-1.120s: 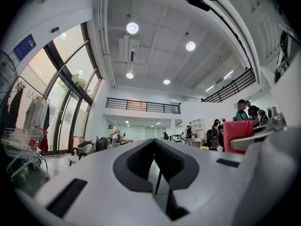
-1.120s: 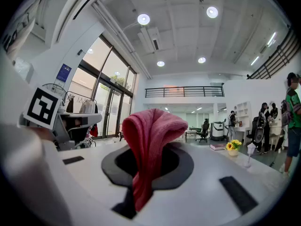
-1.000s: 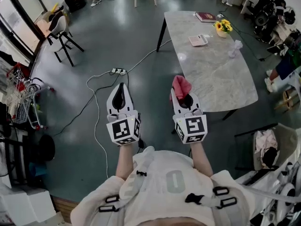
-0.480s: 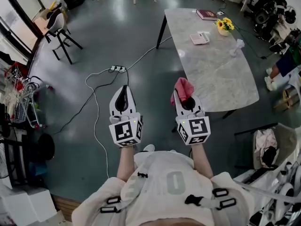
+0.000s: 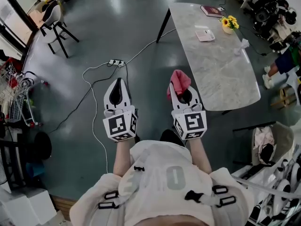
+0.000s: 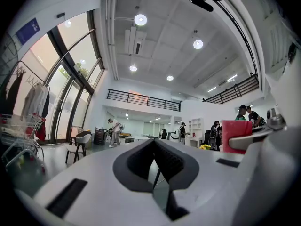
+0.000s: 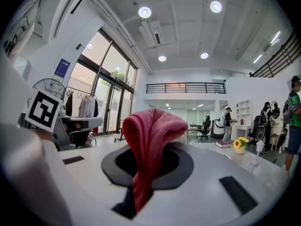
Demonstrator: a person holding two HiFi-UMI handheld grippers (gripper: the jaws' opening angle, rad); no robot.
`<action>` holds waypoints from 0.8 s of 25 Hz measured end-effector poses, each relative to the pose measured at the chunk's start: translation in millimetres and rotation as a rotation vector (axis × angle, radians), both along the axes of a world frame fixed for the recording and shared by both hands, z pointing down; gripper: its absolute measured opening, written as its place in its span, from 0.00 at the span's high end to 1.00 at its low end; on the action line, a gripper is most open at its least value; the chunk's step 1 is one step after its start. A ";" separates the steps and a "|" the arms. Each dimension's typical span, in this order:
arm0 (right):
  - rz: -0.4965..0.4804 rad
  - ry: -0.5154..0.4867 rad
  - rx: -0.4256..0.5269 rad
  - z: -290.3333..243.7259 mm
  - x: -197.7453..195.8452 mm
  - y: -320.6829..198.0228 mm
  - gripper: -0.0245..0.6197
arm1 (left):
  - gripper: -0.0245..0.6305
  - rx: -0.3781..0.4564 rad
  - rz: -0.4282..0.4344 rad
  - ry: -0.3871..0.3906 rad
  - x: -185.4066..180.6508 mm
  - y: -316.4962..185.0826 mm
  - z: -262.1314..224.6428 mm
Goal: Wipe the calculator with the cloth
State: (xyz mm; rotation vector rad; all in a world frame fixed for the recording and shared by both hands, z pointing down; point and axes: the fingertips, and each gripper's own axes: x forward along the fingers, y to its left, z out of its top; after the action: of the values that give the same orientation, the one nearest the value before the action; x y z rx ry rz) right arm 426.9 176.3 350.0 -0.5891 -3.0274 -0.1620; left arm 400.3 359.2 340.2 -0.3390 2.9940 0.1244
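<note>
Out in front of the person's chest, above a dark glossy floor, the two grippers are held side by side and apart, both pointing away from the body. The left gripper has its jaws pressed together with nothing between them (its own view shows the dark pads meeting along one line). The right gripper is clamped on a pink-red cloth, which stands up out of the jaws in a folded bunch and curls over at its top. The calculator lies flat, well ahead of both grippers, on the far half of a grey marble-patterned table, and neither gripper touches it. A small pot of sunflowers stands near it, with a dark red book beyond, close to the table's far end. On the floor left of the table lies a white power strip, its cord trailing toward the person.
</note>
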 end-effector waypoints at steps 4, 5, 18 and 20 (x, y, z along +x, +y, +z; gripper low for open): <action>0.013 -0.006 0.022 2.3 -17.6 10.1 0.88 | 0.93 -0.019 -0.012 0.020 -22.1 19.2 9.5; 0.011 0.002 0.020 4.5 -22.7 8.7 0.88 | 0.93 -0.030 -0.011 0.023 -26.7 18.9 10.2; -0.095 0.022 0.047 25.3 -194.8 25.7 0.88 | 0.93 -0.047 -0.025 0.048 -170.8 4.7 22.1; -0.114 0.025 0.076 26.3 -226.3 27.5 0.88 | 0.93 -0.050 -0.032 0.065 -201.7 1.4 25.5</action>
State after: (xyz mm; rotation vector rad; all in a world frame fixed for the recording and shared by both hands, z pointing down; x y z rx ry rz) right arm 200.6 203.9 376.2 -0.7521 -2.9495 -0.2705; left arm 198.6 360.6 365.8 -0.2974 3.0695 0.0588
